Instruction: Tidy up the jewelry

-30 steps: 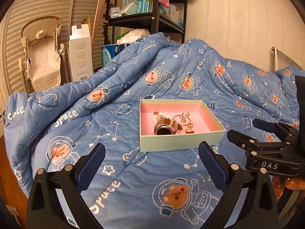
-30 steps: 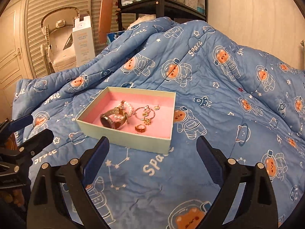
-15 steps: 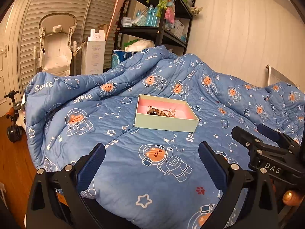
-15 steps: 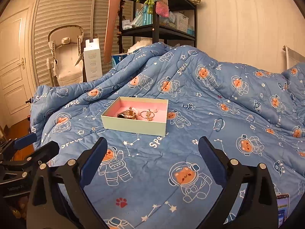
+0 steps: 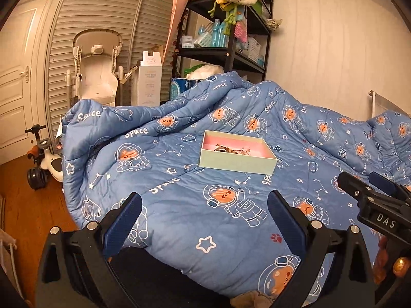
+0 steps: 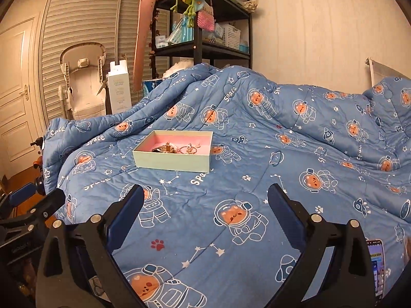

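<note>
Black left hand-held gripper (image 5: pixel 204 217) gaping, empty | right hand-held gripper (image 6: pixel 206 209) likewise | box (image 6: pixel 174 157) well ahead

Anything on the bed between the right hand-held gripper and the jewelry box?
Nothing but blue quilt. In the right wrist view, the stretch from the open right hand-held gripper to the jewelry box shows only printed fabric.

A: Legible text? "Space", white, repeated across the blue quilt (image 5: pixel 179 205).
B: Confirmed. Also "DAS" on the right gripper (image 5: pixel 370 187), right edge of left-wrist view. White carton (image 5: pixel 151 82) print unreadable.
</note>
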`<state>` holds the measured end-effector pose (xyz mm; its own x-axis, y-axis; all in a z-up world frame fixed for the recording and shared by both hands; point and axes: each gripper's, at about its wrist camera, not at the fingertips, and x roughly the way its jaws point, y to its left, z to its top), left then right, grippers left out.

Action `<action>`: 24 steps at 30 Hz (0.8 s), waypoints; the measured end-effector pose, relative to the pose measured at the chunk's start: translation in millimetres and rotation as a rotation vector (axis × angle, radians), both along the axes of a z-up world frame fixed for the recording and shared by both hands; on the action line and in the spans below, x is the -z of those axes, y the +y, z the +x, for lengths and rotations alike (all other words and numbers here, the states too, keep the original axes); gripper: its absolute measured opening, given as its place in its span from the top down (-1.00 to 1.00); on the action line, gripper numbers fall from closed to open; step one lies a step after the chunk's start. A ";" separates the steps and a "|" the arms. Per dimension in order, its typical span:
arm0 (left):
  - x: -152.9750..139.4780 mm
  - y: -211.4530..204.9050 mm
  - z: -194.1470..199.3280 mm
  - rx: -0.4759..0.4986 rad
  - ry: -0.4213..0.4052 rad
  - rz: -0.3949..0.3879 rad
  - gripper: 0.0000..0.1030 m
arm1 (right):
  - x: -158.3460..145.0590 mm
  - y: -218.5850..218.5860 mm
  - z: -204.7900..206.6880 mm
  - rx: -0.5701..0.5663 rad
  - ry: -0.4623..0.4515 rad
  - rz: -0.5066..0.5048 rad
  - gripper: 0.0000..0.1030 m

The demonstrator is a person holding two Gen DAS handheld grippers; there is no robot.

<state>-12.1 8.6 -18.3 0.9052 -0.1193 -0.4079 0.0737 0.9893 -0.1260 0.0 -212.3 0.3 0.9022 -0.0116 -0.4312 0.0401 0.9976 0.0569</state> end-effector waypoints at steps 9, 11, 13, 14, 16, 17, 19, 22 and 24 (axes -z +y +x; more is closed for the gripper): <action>-0.8 -1.8 -4.8 0.009 -0.008 0.014 -0.87 | -1.5 -1.0 -9.2 -0.020 -0.033 0.004 -0.86; -0.7 -1.6 -4.7 0.009 -0.006 0.014 -0.87 | -1.7 -0.4 -11.0 -0.024 -0.042 0.003 -0.87; -0.9 -1.2 -6.1 0.006 -0.005 0.014 -0.87 | -2.3 0.4 -12.2 -0.029 -0.049 0.001 -0.87; -1.0 -0.8 -6.2 0.007 -0.005 0.013 -0.87 | -2.5 0.4 -12.7 -0.031 -0.052 0.001 -0.88; -0.8 -0.3 -5.8 0.005 -0.003 0.013 -0.87 | -2.8 0.4 -13.1 -0.034 -0.055 0.001 -0.88; -0.5 -0.9 -6.4 0.001 0.000 0.013 -0.87 | -2.7 0.6 -12.9 -0.035 -0.054 0.000 -0.88; 0.0 -1.0 -7.0 -0.008 0.006 0.016 -0.87 | -2.4 0.6 -13.4 -0.038 -0.055 0.002 -0.88; 0.0 -0.2 -8.7 -0.018 0.007 0.015 -0.87 | -2.1 0.6 -14.0 -0.042 -0.055 0.002 -0.88; 0.3 -0.8 -9.5 -0.021 0.009 0.013 -0.87 | -2.0 0.6 -14.6 -0.043 -0.057 0.001 -0.88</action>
